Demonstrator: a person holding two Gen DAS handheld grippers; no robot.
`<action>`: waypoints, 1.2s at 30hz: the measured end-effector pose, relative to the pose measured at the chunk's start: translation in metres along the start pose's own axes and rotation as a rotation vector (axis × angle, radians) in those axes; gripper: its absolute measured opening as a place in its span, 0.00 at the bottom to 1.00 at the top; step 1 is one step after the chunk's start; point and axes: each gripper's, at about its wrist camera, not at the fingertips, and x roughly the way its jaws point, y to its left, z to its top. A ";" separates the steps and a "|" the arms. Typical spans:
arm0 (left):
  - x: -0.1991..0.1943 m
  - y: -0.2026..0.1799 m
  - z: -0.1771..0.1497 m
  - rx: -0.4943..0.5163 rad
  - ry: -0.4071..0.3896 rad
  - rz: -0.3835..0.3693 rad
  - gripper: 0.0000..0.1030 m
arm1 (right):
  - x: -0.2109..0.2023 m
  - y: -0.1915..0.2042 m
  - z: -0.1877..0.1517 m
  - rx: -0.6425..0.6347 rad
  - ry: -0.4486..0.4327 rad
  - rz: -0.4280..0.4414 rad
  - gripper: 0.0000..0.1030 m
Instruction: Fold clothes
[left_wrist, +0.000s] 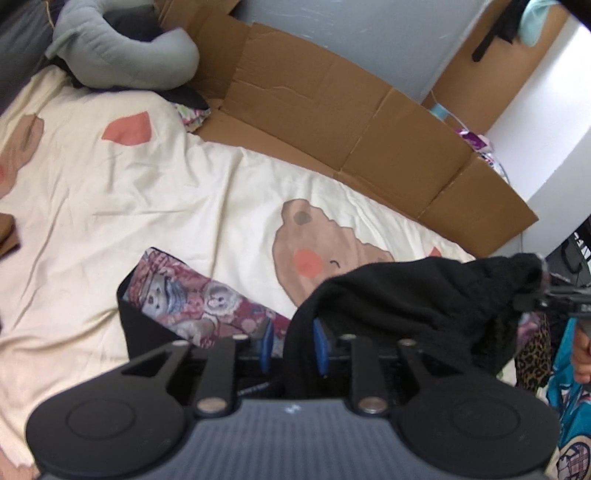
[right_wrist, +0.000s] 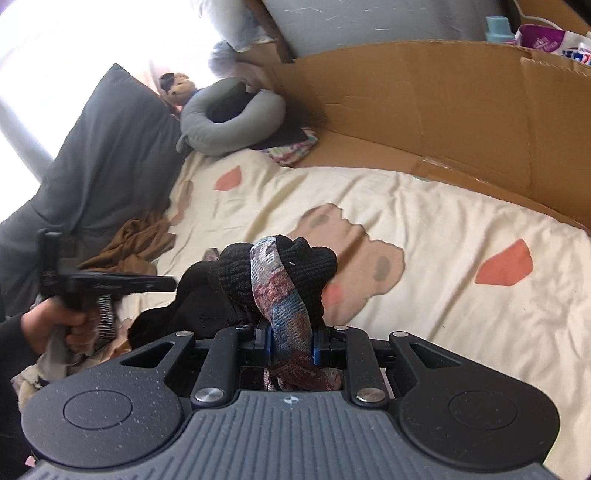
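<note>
Spanning btwn grippers: black garment (left_wrist: 406, 295) (long axis sideways)

Left gripper (left_wrist: 293, 347) jaws clamped, right gripper (right_wrist: 291, 341) jaws clamped, level

Left gripper (left_wrist: 293, 349): matte black housing, ribbed grey base plate, two round black discs at sides, silver pivot screws, blue finger pads (left_wrist: 320, 345). Right gripper (right_wrist: 291, 341): same build, small crosshair mark on ribbed plate, speckled black finish. Dark sleeve (right_wrist: 11, 332) seen at wrist behind left hand (right_wrist: 55, 326).
</note>
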 end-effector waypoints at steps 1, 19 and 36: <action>-0.004 -0.004 -0.003 0.007 0.000 -0.001 0.24 | 0.001 0.000 -0.001 -0.002 -0.002 -0.002 0.18; -0.036 -0.071 -0.090 0.106 0.146 -0.156 0.24 | 0.005 0.007 -0.007 0.019 -0.034 -0.042 0.19; 0.007 -0.092 -0.123 0.145 0.206 -0.177 0.42 | 0.011 -0.005 -0.015 0.079 -0.064 -0.037 0.19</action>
